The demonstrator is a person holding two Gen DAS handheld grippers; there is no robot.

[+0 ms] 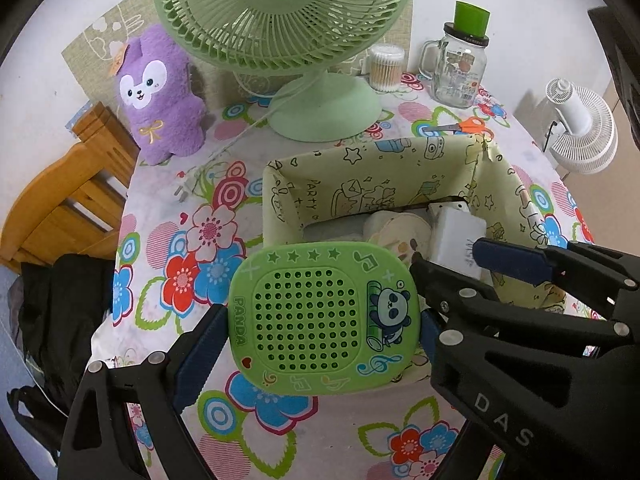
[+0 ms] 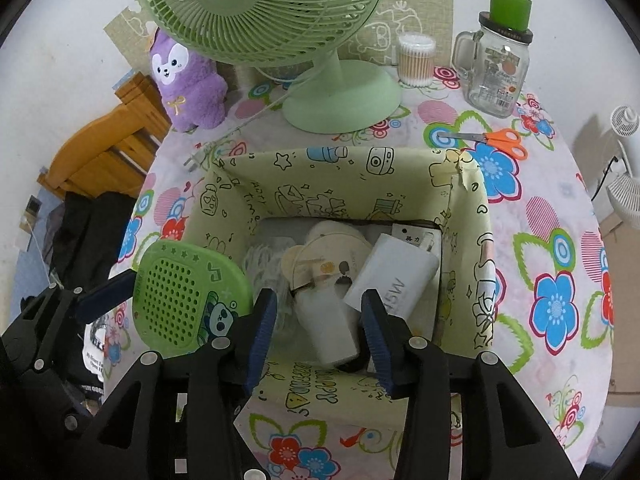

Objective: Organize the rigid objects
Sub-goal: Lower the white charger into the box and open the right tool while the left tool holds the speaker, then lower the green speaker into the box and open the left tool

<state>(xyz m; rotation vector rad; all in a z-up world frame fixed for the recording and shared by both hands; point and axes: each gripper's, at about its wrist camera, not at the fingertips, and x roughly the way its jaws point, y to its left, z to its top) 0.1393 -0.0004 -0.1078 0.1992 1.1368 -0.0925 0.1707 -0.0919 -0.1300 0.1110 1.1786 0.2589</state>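
Two tongs are mine, one in each hand. My left tongs point(image 1: 320, 320) squeeze the green panda speaker point(image 1: 324, 316) from both sides, so it is held tight. It hangs just outside the left wall of the paper box point(image 2: 352, 168), close to the rim.

My right tongs point(image 2: 320, 320) reach down into the box. They are a little bit open. A white block point(image 2: 330, 328) sits between the blue pads point(image 2: 376, 328), but I cannot tell if the pads press on it. Another white charger point(image 2: 396, 276) leans beside it, touching the right pad. A round cream thing point(image 2: 324, 256) lies behind them. The box floor is crowded, with some bare room at the back left.

Outside the box, the flowery tablecloth point(image 2: 560, 208) has free space on the right. The green fan point(image 2: 340, 100) stands behind the box. Orange scissors point(image 2: 500, 140) lie near its back right corner.
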